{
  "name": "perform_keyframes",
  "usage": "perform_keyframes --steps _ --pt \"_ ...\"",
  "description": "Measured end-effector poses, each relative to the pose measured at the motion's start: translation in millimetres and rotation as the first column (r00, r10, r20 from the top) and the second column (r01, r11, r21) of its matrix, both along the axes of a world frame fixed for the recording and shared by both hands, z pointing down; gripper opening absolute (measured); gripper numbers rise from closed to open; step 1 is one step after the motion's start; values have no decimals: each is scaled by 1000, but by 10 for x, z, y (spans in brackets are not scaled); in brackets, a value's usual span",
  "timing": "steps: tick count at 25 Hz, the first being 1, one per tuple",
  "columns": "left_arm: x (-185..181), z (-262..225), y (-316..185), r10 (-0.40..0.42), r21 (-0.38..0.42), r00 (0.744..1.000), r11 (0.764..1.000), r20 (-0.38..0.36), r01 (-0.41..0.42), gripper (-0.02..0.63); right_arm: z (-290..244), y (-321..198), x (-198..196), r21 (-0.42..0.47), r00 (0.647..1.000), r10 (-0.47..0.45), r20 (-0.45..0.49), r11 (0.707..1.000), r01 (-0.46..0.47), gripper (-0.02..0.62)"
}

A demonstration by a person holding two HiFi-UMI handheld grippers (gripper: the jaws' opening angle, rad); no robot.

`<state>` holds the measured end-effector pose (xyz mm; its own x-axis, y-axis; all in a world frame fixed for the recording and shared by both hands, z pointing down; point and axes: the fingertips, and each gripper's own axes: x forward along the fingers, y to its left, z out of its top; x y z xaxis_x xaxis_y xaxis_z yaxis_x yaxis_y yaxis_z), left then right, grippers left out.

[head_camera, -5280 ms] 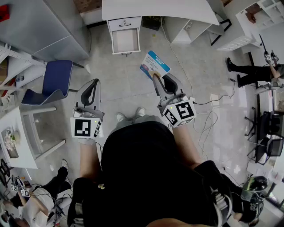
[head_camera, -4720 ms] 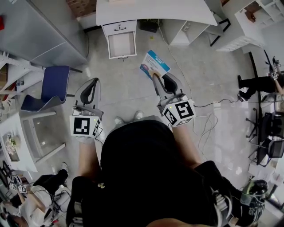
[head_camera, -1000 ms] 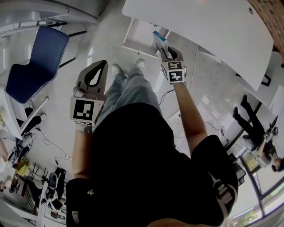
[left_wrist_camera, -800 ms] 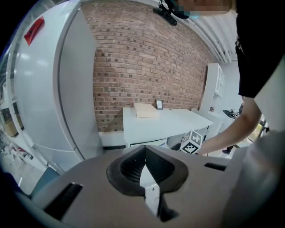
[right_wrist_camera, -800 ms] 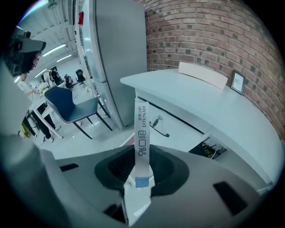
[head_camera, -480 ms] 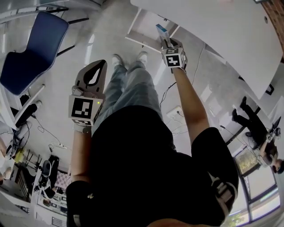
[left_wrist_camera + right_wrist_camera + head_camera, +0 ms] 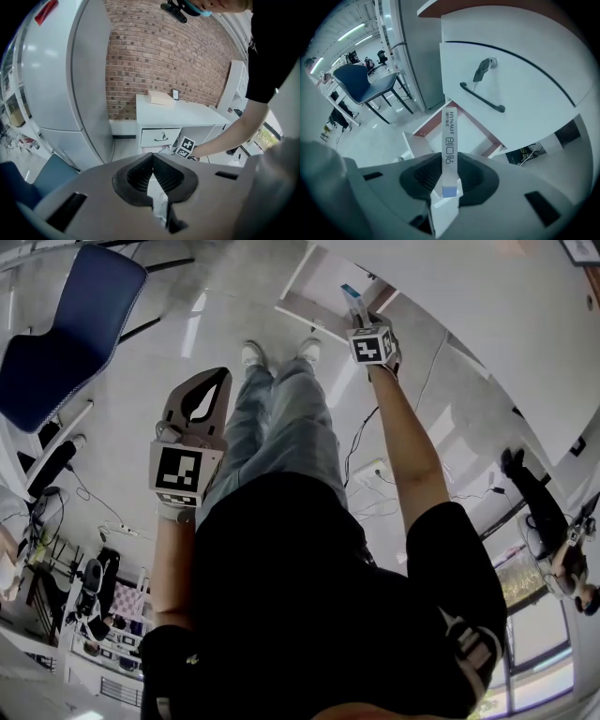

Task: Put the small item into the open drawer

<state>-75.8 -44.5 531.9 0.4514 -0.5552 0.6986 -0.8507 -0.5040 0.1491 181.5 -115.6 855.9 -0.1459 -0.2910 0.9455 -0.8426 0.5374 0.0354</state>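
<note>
In the head view, my right gripper [image 7: 357, 317] reaches forward at the end of a stretched arm, clamped on the small box [image 7: 351, 293]. The box stands out past the jaws over the front of the open drawer [image 7: 319, 282], which is pulled out from under the white bench [image 7: 487, 324]. No print is legible from here. My left gripper [image 7: 217, 381] hangs well apart on the other side of the legs, near the blue chair [image 7: 61, 334].

In the left gripper view, the jaws are pressed together with nothing between them. Beyond them I see the bench against a brick wall [image 7: 154, 56], a closed drawer front with a handle [image 7: 161, 136], and the marker cube [image 7: 186, 145] of the other gripper below it.

In the right gripper view, the pads pinch the box by its near end, its narrow edge turned to the camera. That edge reads "HYNAUT", followed by Chinese characters. The box's long axis runs straight out along the jaws, its far end pointing down into the open drawer's white interior. Just above sits a closed drawer with a dark handle [image 7: 483, 96].
</note>
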Motion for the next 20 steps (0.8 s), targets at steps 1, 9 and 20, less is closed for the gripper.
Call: perform_keyframes --steps 1,9,20 --pt "-2 56 11 -1 -10 1000 1000 3 1 3 71 -1 4 -7 1000 -3 -5 1000 3 104" --pt "-46 361 89 -19 -72 1000 997 15 20 3 519 -2 56 -56 998 -14 -57 998 11 104" --pt "-114 642 135 -52 -136 998 989 20 54 3 894 -8 70 -114 996 -10 -84 993 1 106"
